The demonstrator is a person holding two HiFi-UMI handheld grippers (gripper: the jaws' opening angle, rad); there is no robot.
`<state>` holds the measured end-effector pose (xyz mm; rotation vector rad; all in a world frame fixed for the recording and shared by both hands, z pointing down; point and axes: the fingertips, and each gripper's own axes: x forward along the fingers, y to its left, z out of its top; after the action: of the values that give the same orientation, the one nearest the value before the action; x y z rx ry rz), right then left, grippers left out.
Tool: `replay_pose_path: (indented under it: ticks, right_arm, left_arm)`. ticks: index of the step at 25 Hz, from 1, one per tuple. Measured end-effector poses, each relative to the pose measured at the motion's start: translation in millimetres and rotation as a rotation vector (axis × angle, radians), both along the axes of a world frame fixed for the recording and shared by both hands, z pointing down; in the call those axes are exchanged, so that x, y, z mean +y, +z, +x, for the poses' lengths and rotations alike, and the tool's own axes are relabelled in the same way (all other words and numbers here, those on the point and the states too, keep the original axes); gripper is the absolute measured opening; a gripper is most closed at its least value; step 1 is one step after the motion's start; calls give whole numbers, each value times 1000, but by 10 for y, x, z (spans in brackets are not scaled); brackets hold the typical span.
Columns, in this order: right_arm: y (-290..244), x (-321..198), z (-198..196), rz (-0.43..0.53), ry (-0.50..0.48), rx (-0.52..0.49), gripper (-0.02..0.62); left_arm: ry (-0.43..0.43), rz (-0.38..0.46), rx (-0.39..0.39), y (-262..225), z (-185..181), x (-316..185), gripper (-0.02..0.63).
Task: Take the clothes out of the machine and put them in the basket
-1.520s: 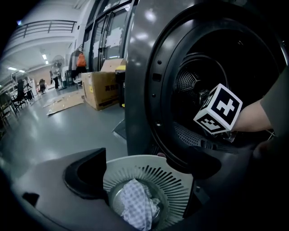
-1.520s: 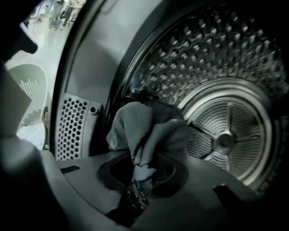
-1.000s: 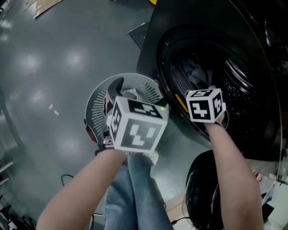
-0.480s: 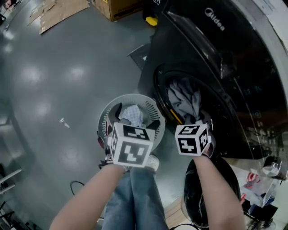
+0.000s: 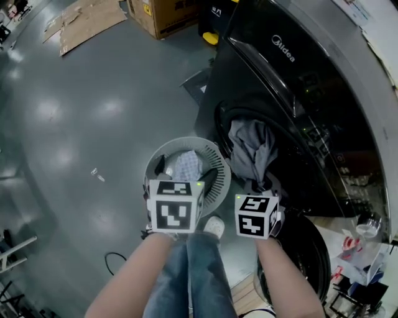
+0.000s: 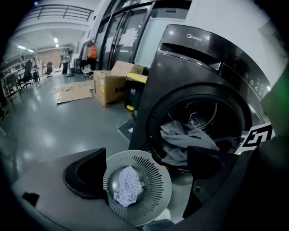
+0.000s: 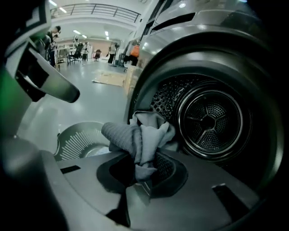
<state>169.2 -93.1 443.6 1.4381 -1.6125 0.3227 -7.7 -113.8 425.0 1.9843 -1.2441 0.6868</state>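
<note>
A grey garment (image 5: 251,149) hangs out of the dark washing machine's (image 5: 292,81) round opening. My right gripper (image 7: 140,173) is shut on a bunched fold of the grey garment (image 7: 137,142), a little in front of the steel drum (image 7: 208,119). A round slotted grey basket (image 5: 214,163) stands on the floor left of the opening, with a checked cloth (image 5: 185,165) inside. Above the basket (image 6: 156,178) my left gripper (image 6: 146,171) is open and holds nothing. More grey clothes (image 6: 185,140) lie in the drum mouth.
The machine's open round door (image 5: 298,261) sits low at the right, beside my right arm. My jeans legs and a white shoe (image 5: 215,226) are just below the basket. A cardboard box (image 5: 158,15) and flattened cardboard (image 5: 87,22) lie farther off on the grey floor.
Both grippers have drawn up and back from the machine. The right one has dragged the grey garment out of the drum mouth, so it now hangs over the rim. The left stayed open.
</note>
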Motion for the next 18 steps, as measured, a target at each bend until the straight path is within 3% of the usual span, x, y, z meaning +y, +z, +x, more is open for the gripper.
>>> replay_pose_path:
  ticks: [14,18]
  right_arm:
    - [-251,241,-706,41,-67,-163,61]
    - [-252,300,-991,20,-103,-264,61]
  left_arm:
    - [-61,-10,-52,-36,-547,259,561]
    - [-86,-9,-68,-31,-721,279,561]
